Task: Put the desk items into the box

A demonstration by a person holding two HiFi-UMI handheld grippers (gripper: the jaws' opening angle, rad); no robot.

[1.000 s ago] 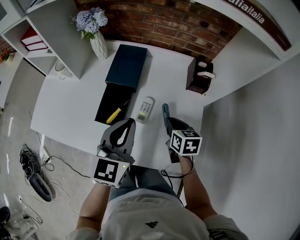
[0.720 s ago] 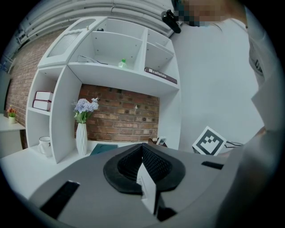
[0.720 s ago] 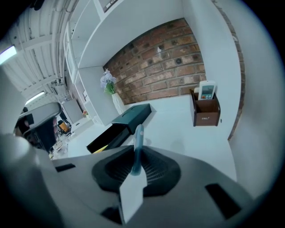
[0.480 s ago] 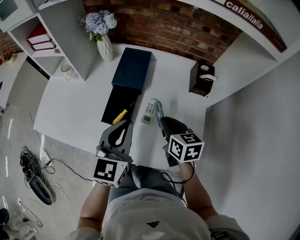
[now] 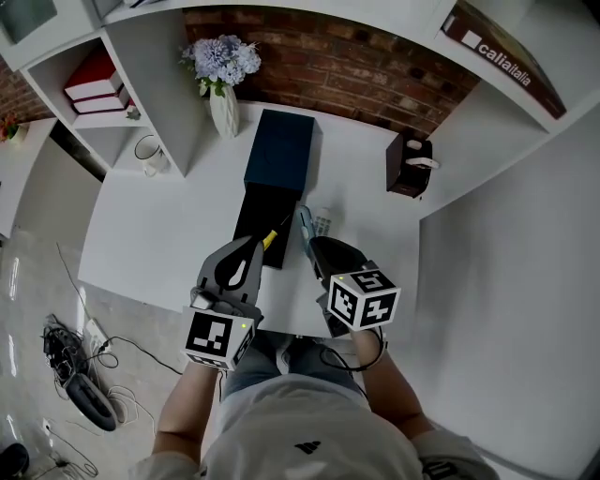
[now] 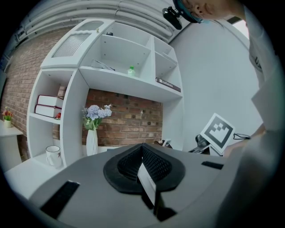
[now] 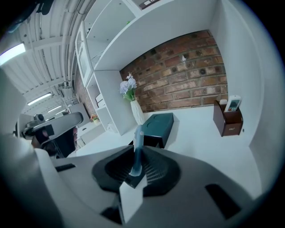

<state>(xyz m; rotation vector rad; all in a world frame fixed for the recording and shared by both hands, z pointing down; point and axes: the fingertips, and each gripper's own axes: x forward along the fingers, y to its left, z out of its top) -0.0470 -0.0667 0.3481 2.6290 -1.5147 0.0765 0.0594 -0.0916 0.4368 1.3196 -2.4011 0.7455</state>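
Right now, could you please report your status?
Left tool shut, empty. Right tool gripping slim blue-grey plastic stick. Open black box just ahead; path looks clear.

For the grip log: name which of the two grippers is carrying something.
The right gripper: its jaws are closed on a slim blue item. The left gripper is shut with nothing between its jaws.

We read "caliaitalia" in white letters along the dark book (image 5: 503, 54) lying on the white shelf (image 5: 427, 23) at the upper right; nothing else is legible.
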